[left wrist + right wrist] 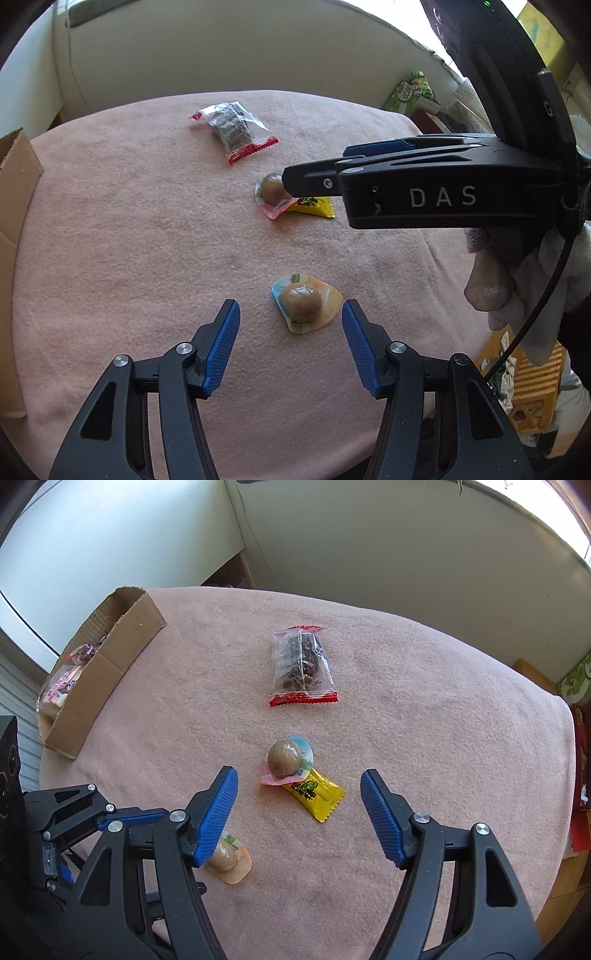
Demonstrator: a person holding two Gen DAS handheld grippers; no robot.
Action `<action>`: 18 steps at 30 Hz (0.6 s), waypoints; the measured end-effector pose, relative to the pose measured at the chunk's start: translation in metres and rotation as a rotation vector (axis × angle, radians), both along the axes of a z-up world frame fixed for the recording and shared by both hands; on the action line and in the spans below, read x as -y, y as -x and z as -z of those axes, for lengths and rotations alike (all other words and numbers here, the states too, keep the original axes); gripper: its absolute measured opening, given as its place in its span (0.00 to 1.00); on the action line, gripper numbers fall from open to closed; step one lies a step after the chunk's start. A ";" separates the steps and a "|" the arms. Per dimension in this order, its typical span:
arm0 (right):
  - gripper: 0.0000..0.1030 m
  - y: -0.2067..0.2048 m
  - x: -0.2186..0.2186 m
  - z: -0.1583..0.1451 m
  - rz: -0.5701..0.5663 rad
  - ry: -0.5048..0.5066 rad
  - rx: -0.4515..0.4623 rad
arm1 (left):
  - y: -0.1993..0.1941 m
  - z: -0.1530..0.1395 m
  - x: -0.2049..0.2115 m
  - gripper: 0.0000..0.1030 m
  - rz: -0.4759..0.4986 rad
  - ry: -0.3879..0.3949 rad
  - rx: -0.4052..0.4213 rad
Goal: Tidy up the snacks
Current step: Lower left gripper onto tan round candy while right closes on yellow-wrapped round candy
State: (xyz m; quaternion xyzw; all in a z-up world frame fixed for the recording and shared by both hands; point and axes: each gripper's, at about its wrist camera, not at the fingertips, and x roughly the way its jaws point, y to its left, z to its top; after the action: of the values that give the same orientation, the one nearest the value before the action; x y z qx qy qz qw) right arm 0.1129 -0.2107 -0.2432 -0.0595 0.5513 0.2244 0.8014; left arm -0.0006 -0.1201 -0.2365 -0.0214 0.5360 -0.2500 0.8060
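Both the left gripper [290,314] and right gripper [299,784] point steeply downward, jaws parted, empty.

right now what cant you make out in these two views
- Cardboard box: right wrist view, its wall hides most of the packets inside; left wrist view, cut off by the edge.
- Yellow candy: left wrist view, mostly hidden by the right gripper.
- Near jelly cup: right wrist view, partly behind a fingertip.

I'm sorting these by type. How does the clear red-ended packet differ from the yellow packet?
The clear packet lies alone, farther up the pink cloth; the yellow packet is partly under a round jelly cup. The clear one shows dark contents, the yellow one is opaque and printed. The clear one looks bigger. Both lie flat, outside the cardboard box.
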 end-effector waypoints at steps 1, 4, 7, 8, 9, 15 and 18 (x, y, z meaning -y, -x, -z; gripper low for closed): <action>0.69 -0.002 -0.003 0.002 -0.011 0.005 0.002 | 0.000 0.002 0.003 0.55 0.001 -0.009 0.004; 0.65 -0.008 -0.010 0.010 -0.038 0.011 -0.004 | 0.000 0.008 0.009 0.55 -0.006 -0.018 0.010; 0.65 -0.013 -0.015 0.017 -0.045 0.011 -0.014 | -0.001 0.012 0.011 0.55 -0.028 -0.016 0.021; 0.64 -0.015 -0.015 0.019 -0.046 0.011 -0.018 | -0.001 0.013 0.011 0.55 -0.034 -0.014 0.027; 0.63 -0.016 -0.016 0.022 -0.046 0.011 -0.023 | 0.000 0.013 0.012 0.54 -0.035 -0.017 0.033; 0.49 -0.020 -0.022 0.034 -0.072 0.031 -0.048 | 0.002 0.014 0.020 0.43 -0.025 -0.080 0.086; 0.47 -0.021 -0.025 0.037 -0.085 0.036 -0.047 | 0.003 0.014 0.024 0.41 -0.022 -0.095 0.103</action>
State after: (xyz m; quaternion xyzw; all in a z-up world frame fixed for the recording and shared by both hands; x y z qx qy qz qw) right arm 0.1335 -0.1857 -0.2798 -0.0918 0.5707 0.2498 0.7768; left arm -0.0040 -0.1440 -0.2508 0.0240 0.5050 -0.2161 0.8353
